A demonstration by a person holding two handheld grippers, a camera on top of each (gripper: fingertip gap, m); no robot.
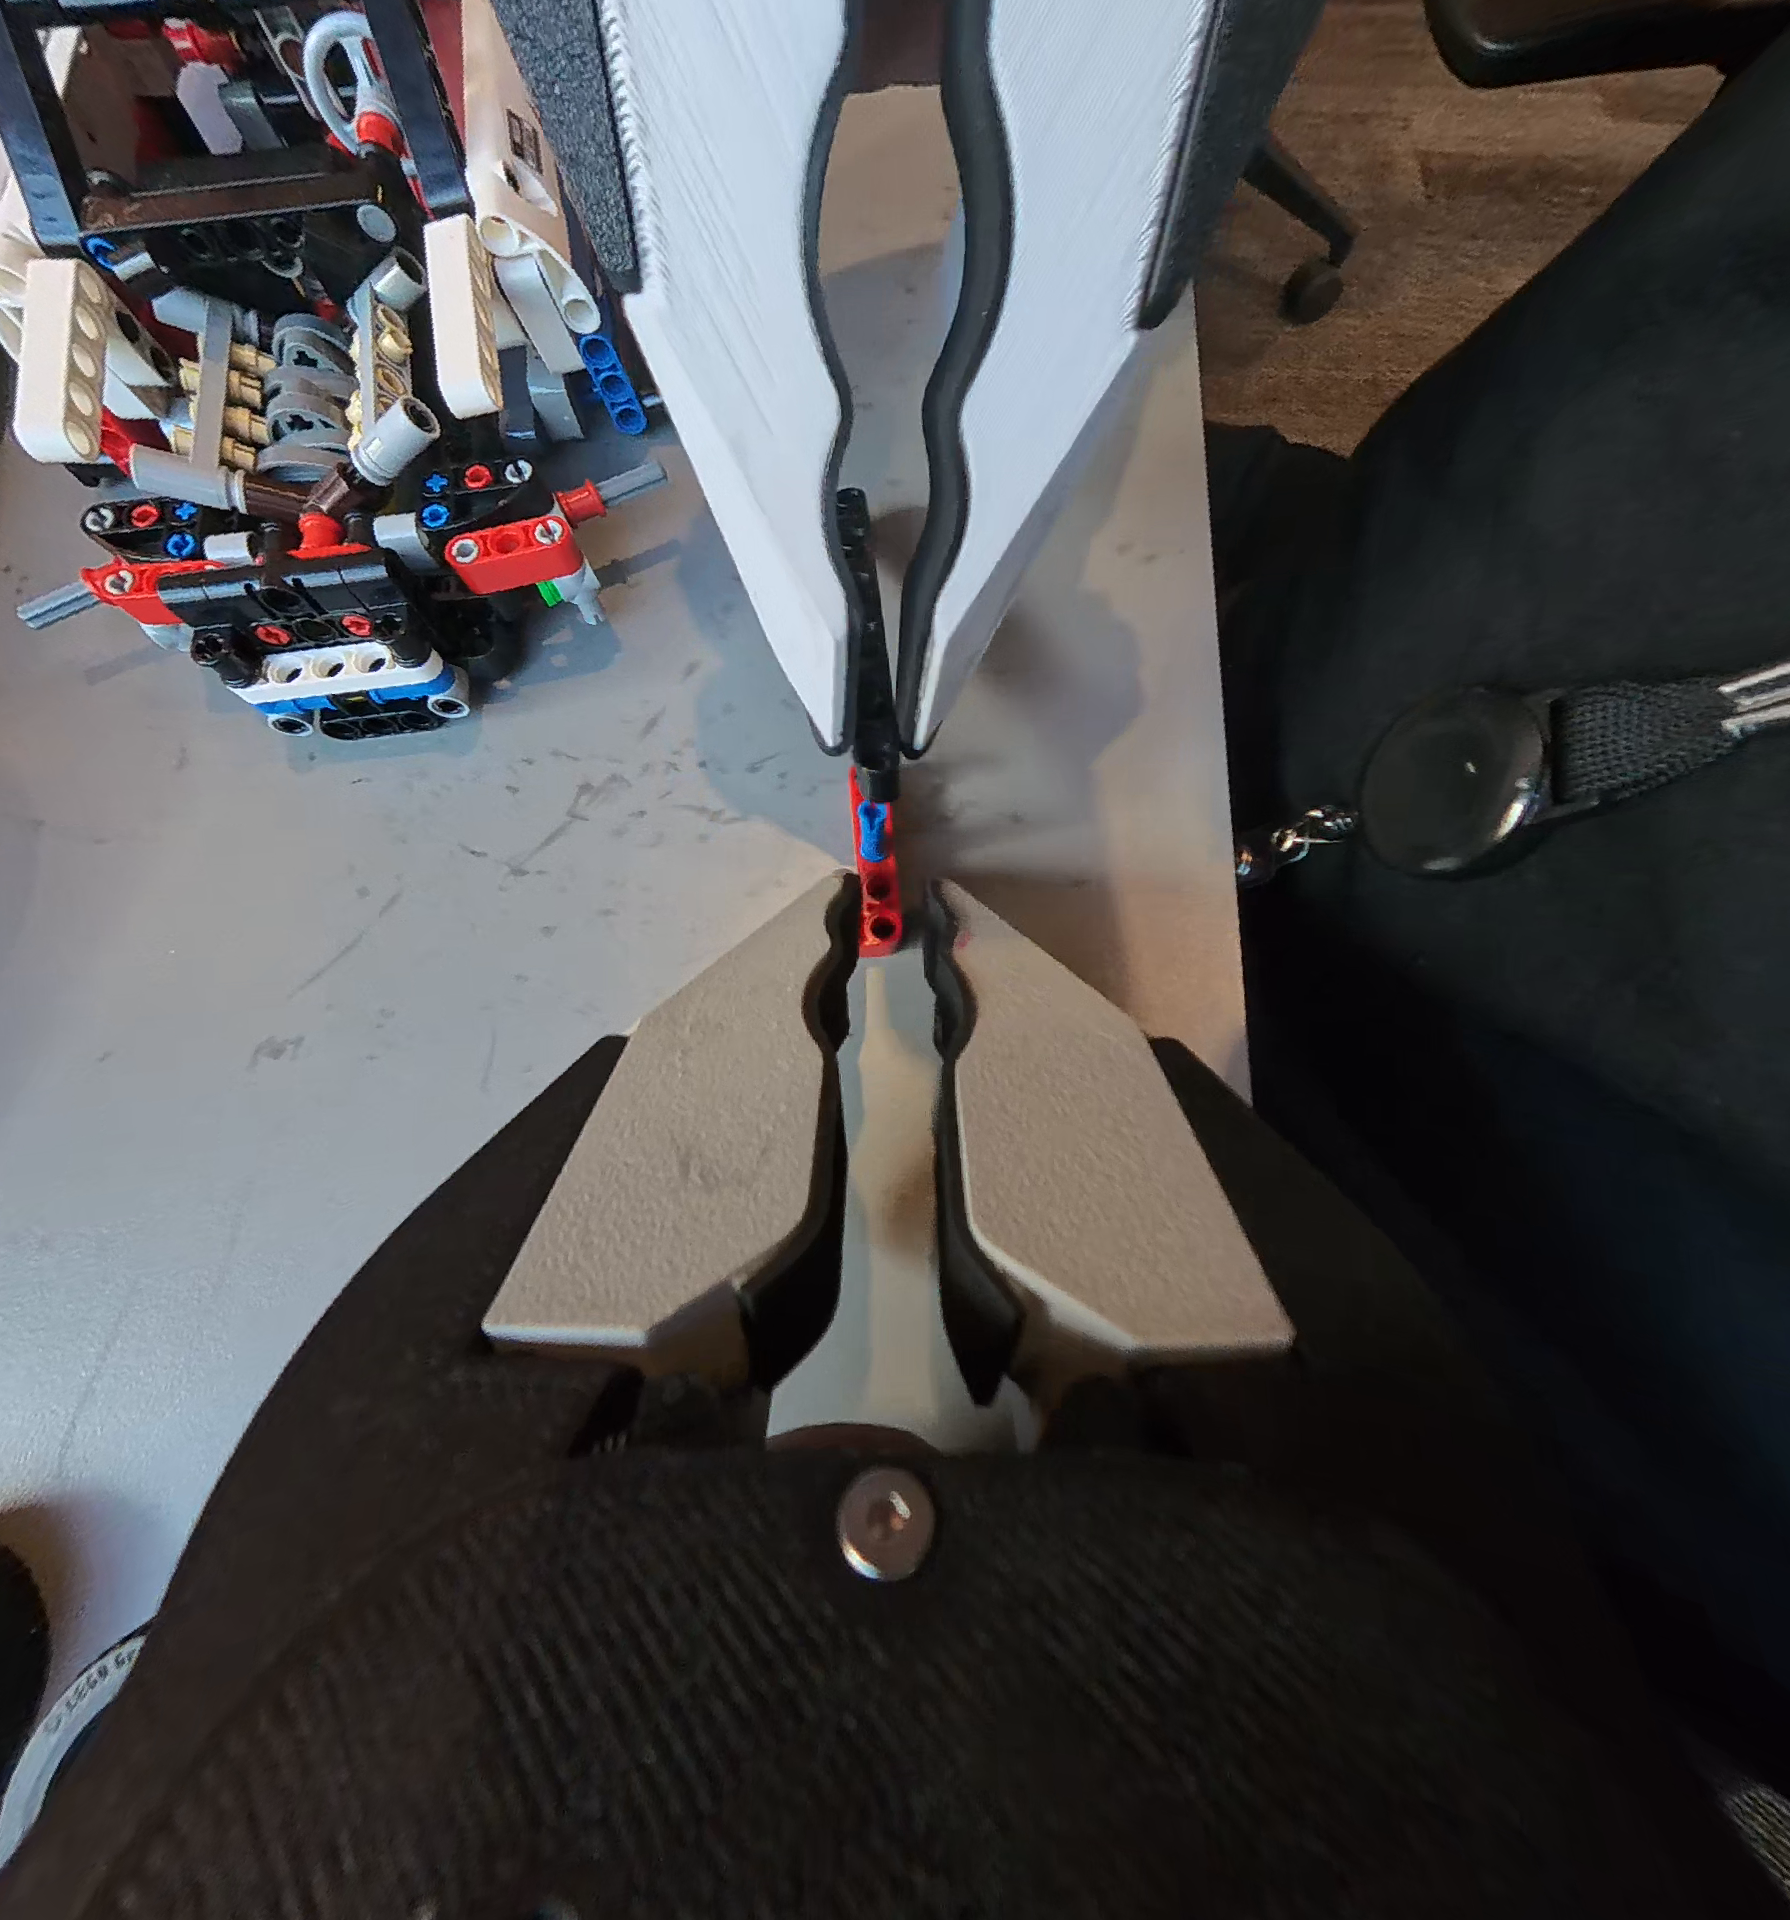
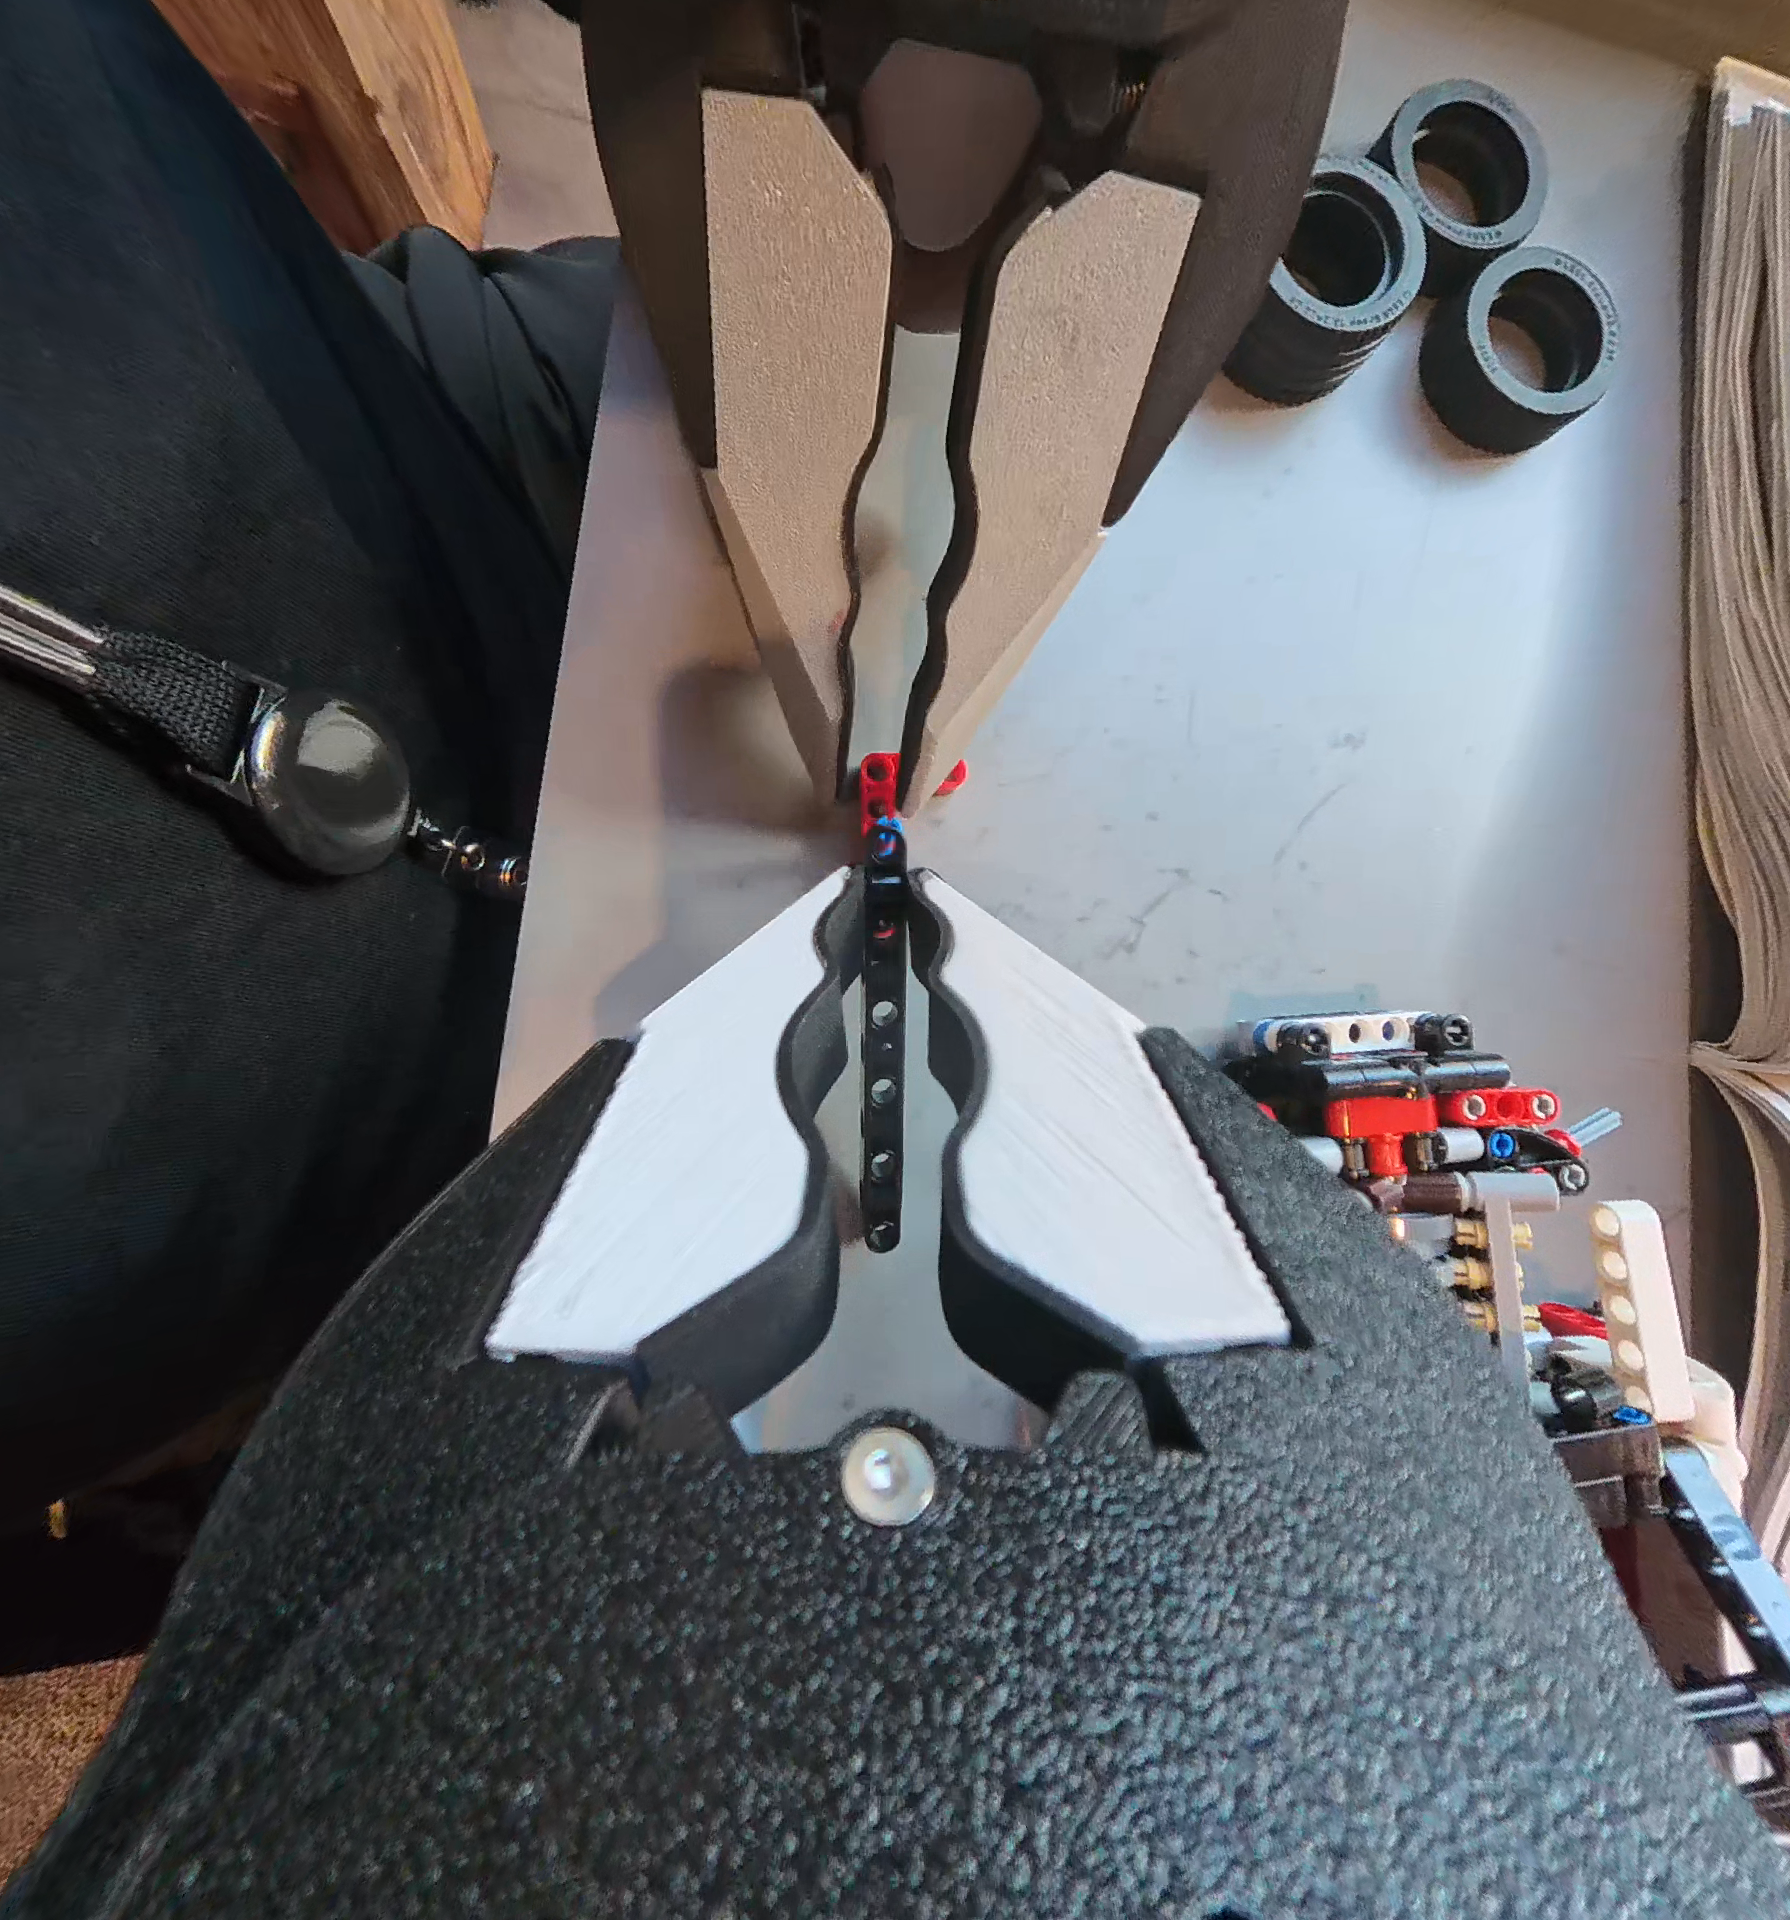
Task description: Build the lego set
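Joining black beam [image 2: 883,1049] to red beam [image 1: 878,902]

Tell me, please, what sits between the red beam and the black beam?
A blue pin joins the red beam to the black beam, clearest in the left wrist view.

Tyres [image 2: 1525,353]: raised lettering runs round the grey sidewalls of the three black rubber tyres on the table; it is too small and blurred to make out.
Tyre at the frame edge [image 1: 70,1704]: small characters follow its pale rim at the lower left of the left wrist view; they are smeared and illegible.
Instruction booklets [image 2: 1764,520]: printed pages are stacked at the right side of the table; only page edges and a sliver of dark print show, none of it legible.
White panel [image 1: 517,135]: it stands behind the lego model [image 1: 278,499] and carries a small black square code pattern with tiny print beside it; unreadable.
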